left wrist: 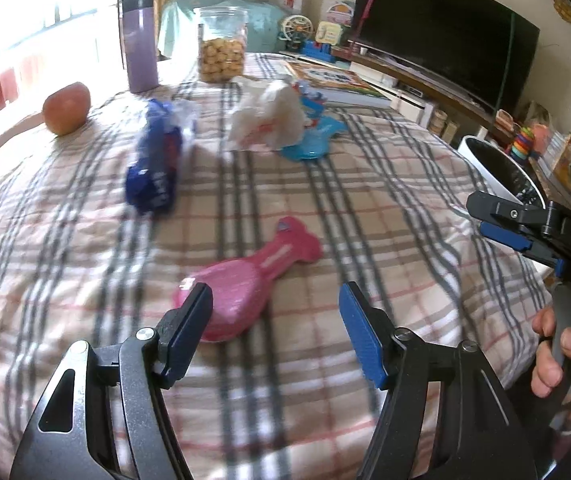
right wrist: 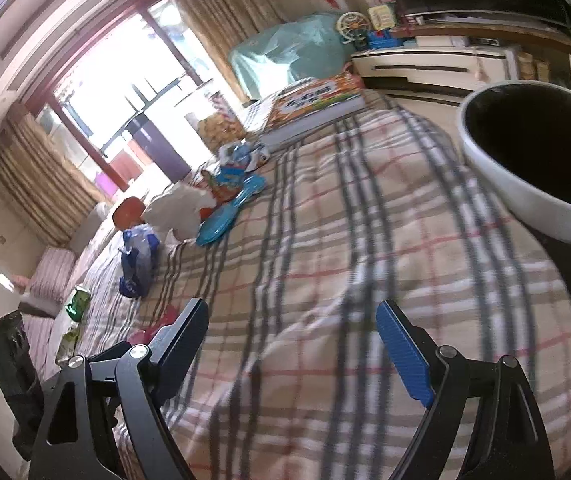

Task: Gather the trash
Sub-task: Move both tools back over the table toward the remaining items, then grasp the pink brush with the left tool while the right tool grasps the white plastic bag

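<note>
Left wrist view: our left gripper [left wrist: 275, 306] fingers released, pink wrapper [left wrist: 241, 284] just ahead between them; right gripper [right wrist: 291, 322] likewise empty. Flimsy film may slip the pinch.

A plaid cloth [left wrist: 285, 208] covers the surface: beige ground, grey stripes, thin red lines. On it lie a pink wrapper [left wrist: 245, 284], a dark blue packet [left wrist: 155, 168] with white print, a white crumpled bag [left wrist: 265, 118], a turquoise wrapper [left wrist: 313, 144] and a reddish apple [left wrist: 66, 108]. The bin [right wrist: 525, 196] is white outside, black inside. The tumbler [left wrist: 139, 44] is purple.
</note>
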### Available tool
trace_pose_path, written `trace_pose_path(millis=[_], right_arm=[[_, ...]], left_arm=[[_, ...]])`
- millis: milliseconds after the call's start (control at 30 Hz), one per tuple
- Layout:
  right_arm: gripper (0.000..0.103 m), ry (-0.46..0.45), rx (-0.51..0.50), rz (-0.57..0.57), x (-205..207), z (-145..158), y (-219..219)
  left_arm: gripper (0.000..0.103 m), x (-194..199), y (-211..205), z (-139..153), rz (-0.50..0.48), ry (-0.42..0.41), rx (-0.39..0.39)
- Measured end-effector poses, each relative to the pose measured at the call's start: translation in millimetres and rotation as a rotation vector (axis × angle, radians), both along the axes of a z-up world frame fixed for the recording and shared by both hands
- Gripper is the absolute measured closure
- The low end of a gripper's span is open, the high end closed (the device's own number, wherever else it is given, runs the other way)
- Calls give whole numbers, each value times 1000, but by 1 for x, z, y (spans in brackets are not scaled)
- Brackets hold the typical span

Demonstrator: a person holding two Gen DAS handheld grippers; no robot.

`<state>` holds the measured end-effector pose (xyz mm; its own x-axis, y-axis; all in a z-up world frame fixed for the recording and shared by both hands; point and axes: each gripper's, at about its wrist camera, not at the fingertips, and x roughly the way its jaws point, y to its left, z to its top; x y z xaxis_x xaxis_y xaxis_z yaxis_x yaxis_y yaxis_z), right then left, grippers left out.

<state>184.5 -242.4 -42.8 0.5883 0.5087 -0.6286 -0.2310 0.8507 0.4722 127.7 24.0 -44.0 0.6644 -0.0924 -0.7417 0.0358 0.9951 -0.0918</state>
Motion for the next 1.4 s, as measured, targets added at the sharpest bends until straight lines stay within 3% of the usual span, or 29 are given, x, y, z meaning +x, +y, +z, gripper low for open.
trace_pose_path(millis=[233, 633, 867, 1000, 1067, 1133, 1167, 1233, 1300, 1400], right_arm=[[16, 2, -31, 58, 10, -1, 33], [16, 9, -97, 141, 52, -5, 92], [18, 5, -172, 184, 76, -10, 132], [20, -11, -246, 184, 87, -12, 151], [26, -29, -290, 179, 92, -12, 158], [45, -45, -336, 168, 96, -13, 161], [48, -47, -350, 162, 96, -14, 160], [73, -48, -342, 162, 96, -13, 153], [88, -34, -320, 171, 94, -14, 142], [97, -4, -274, 194, 85, -14, 119]], left_arm=[[31, 2, 21, -1, 2, -4, 27], [32, 19, 20, -17, -96, 32, 116], [50, 24, 22, -20, -103, 27, 101], [50, 24, 22, -19, -89, 25, 98], [51, 25, 21, -19, -79, 26, 97], [51, 25, 20, -19, -65, 29, 91], [51, 26, 20, -19, -60, 30, 85], [51, 27, 18, -18, -57, 33, 69], [51, 29, 13, -18, -60, 35, 54], [51, 33, 4, -18, -67, 32, 51]])
